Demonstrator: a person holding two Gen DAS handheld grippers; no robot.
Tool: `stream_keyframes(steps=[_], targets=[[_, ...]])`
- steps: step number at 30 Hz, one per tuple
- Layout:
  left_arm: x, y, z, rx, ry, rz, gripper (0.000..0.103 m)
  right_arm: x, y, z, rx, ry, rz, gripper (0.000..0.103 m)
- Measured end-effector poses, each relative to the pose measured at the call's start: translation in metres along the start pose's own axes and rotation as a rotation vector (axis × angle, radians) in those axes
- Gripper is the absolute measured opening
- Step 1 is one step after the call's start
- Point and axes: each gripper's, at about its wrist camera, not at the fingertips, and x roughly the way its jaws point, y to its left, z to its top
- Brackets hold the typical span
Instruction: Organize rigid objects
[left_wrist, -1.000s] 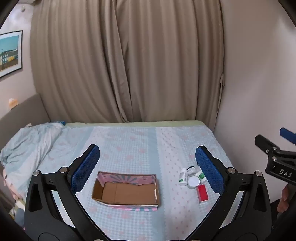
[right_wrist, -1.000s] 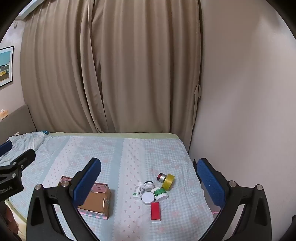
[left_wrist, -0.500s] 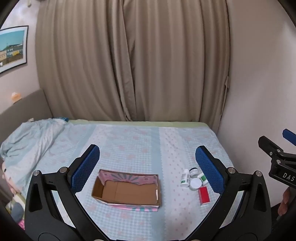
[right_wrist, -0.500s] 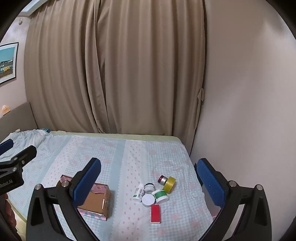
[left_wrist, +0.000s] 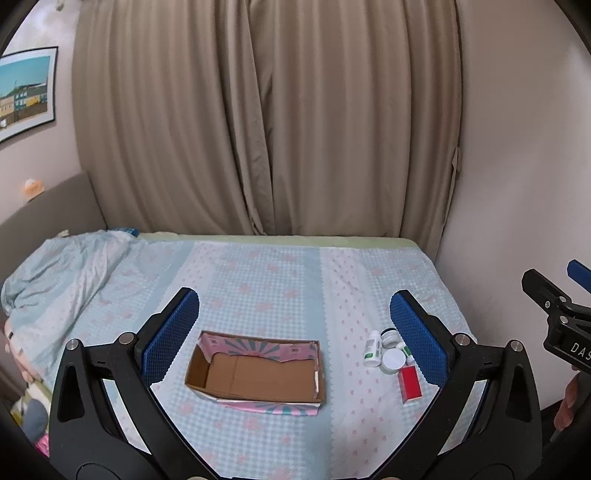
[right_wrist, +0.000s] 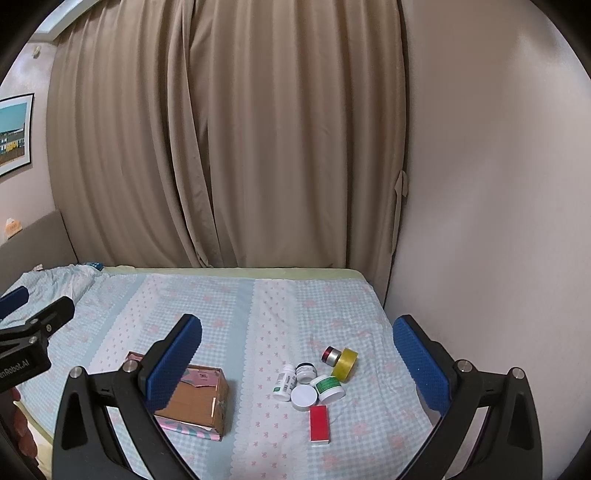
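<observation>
An open cardboard box (left_wrist: 258, 373) with pink patterned sides lies on the bed, also in the right wrist view (right_wrist: 201, 397). To its right is a cluster: a white bottle (right_wrist: 284, 382), a dark-lidded jar (right_wrist: 305, 371), a white-lidded jar (right_wrist: 304, 398), a green-labelled jar (right_wrist: 330, 387), a red-and-silver jar (right_wrist: 331, 355), a yellow tape roll (right_wrist: 345, 363) and a flat red box (right_wrist: 319, 422). My left gripper (left_wrist: 295, 332) is open and empty, held above the box. My right gripper (right_wrist: 297, 350) is open and empty, held above the cluster.
The bed has a blue checked sheet (left_wrist: 280, 280). A crumpled light-blue blanket (left_wrist: 55, 273) lies at its left. Beige curtains (left_wrist: 266, 129) hang behind; a wall (right_wrist: 498, 184) runs along the right edge. A grey headboard (left_wrist: 37, 206) stands at left.
Both views have tilted up slightly, so the bed sits a little lower in frame. The objects on the bed have not moved; both grippers stay open.
</observation>
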Motion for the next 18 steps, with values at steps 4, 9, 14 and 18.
stream_keyframes(steps=[4, 9, 14, 18], targets=[[-0.001, 0.006, -0.002, -0.01, 0.001, -0.008, 0.103, 0.001, 0.001, -0.001, -0.003, -0.003, -0.01, 0.103], [-0.001, 0.01, -0.003, -0.023, 0.004, -0.018, 0.103, -0.002, 0.002, -0.004, 0.006, -0.009, -0.011, 0.103], [-0.002, 0.013, -0.002, -0.023, 0.002, -0.022, 0.103, -0.003, 0.001, -0.007, 0.006, -0.011, -0.013, 0.103], [-0.001, 0.013, -0.003, -0.025, 0.003, -0.022, 0.103, -0.002, 0.002, -0.009, 0.003, -0.006, -0.019, 0.103]])
